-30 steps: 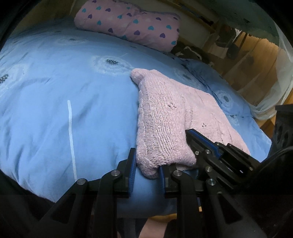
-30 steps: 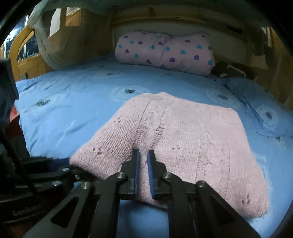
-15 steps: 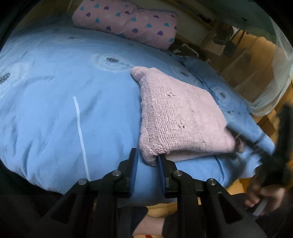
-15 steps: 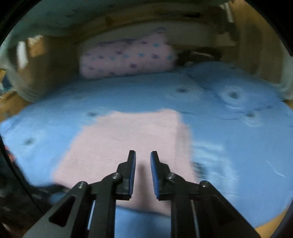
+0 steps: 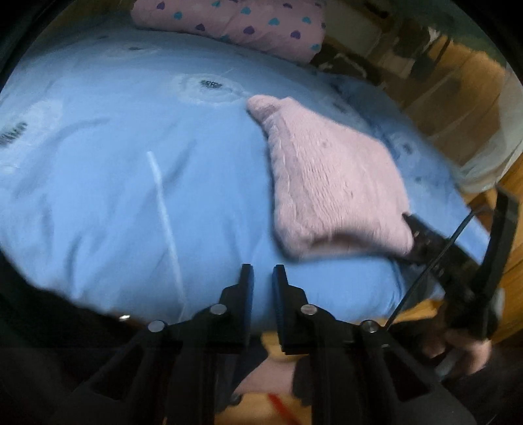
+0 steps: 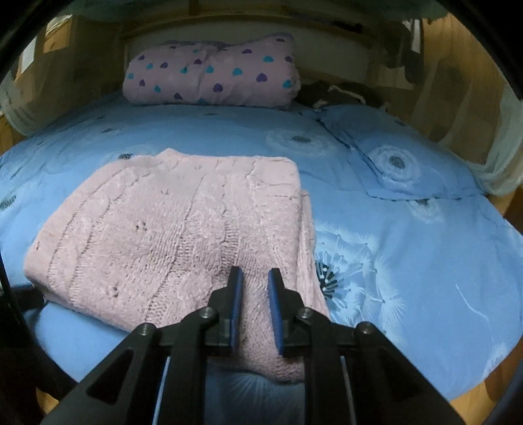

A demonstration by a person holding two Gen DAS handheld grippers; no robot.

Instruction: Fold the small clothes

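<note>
A pink knitted sweater lies folded into a rough rectangle on the blue duvet. My left gripper hovers off the bed's near edge, short of the sweater's near left corner, shut with nothing in it. My right gripper is over the sweater's near right part, jaws slightly apart, and its pads do not press the knit. In the left wrist view the right gripper reaches the sweater's near right corner, held by a hand.
A pink pillow with heart prints lies at the head of the bed, with dark clothing beside it. A pale net curtain hangs at the right. The wooden floor lies past the bed's right side.
My left gripper let go of the sweater's near left corner and drew back. My right gripper slid right along the near edge and its jaws parted a little.
</note>
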